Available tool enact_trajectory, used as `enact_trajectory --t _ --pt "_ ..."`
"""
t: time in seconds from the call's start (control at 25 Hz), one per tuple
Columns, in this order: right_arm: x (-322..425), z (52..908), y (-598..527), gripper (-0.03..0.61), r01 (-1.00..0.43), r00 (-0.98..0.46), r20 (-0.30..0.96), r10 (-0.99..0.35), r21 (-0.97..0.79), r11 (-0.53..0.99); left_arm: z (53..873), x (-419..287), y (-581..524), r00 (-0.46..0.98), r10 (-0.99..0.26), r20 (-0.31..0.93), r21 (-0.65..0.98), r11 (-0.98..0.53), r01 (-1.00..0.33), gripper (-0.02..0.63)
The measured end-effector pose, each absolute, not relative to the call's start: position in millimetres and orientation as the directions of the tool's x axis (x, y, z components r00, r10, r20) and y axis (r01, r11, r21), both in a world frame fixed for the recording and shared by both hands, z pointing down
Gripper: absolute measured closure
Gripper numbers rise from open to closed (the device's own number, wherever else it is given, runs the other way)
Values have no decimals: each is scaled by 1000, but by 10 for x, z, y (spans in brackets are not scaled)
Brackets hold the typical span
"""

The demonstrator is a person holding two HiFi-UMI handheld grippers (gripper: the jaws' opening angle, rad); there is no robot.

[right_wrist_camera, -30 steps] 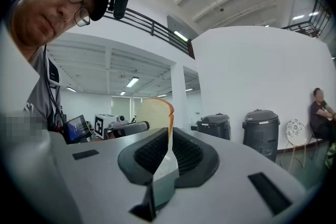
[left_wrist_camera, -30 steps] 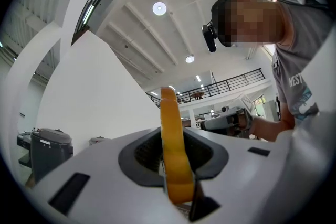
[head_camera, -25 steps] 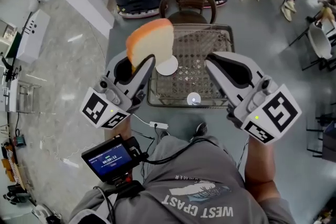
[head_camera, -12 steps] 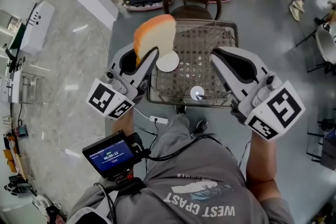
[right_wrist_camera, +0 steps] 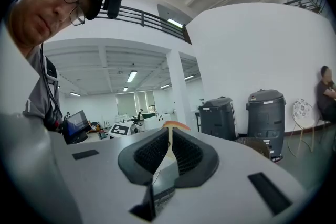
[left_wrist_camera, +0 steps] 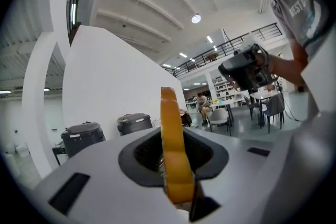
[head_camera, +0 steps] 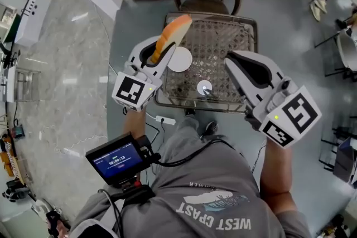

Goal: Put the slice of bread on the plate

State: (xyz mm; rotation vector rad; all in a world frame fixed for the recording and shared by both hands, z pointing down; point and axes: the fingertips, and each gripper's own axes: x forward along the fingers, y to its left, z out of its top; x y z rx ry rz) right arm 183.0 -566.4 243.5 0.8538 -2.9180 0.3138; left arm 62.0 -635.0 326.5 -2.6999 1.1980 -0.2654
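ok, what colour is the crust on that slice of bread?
Orange, with a pale cream face. The bread shows best in the head view.

Pale orange-crusted bread slice (head_camera: 173, 35) beside small round white plate (head_camera: 179, 59)
Slice tilted on edge, clamped in left gripper (head_camera: 160, 56); plate lies flat.

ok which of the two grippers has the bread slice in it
The left gripper: its jaws pinch the bread slice on edge. The right gripper is shut on nothing.
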Motion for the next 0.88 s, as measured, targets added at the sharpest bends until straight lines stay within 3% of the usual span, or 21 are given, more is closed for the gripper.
enact_trajectory --t 0.88 --pt "1809 3108 -5969 568 -603 -794 285 -537 -266 752 5475 296 -7088 508 -703 498 -367 -701 -611 517"
